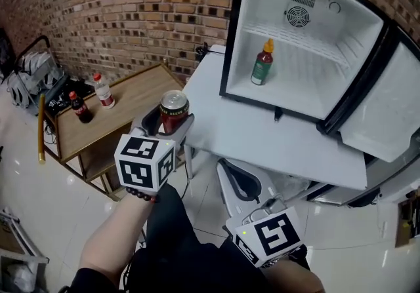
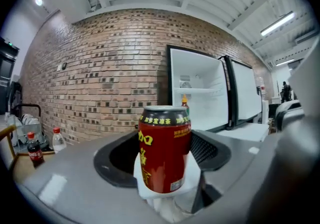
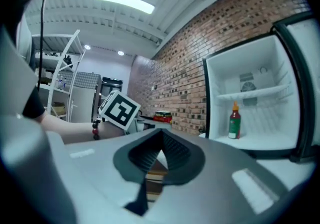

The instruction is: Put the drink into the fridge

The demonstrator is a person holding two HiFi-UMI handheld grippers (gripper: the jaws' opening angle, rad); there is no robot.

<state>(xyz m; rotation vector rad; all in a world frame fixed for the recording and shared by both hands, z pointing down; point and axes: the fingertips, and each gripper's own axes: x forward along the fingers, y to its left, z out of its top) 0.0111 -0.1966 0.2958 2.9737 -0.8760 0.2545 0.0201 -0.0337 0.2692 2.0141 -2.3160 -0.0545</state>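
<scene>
A red drink can (image 1: 174, 111) with a silver top stands upright between the jaws of my left gripper (image 1: 169, 129), which is shut on it; the can (image 2: 165, 153) fills the middle of the left gripper view. I hold it in the air to the left of the white table (image 1: 275, 144), short of the open mini fridge (image 1: 308, 42). The fridge's lower floor holds only a red sauce bottle (image 1: 262, 62) with a yellow cap. My right gripper (image 1: 228, 168) hangs lower, in front of the table's near edge, its jaws shut with nothing between them.
The fridge door (image 1: 394, 108) swings open to the right. A low wooden side table (image 1: 131, 98) at the left carries a cola bottle (image 1: 80, 107) and a clear bottle (image 1: 104, 90). A brick wall (image 1: 131, 10) runs behind. A metal cart (image 1: 29, 72) stands far left.
</scene>
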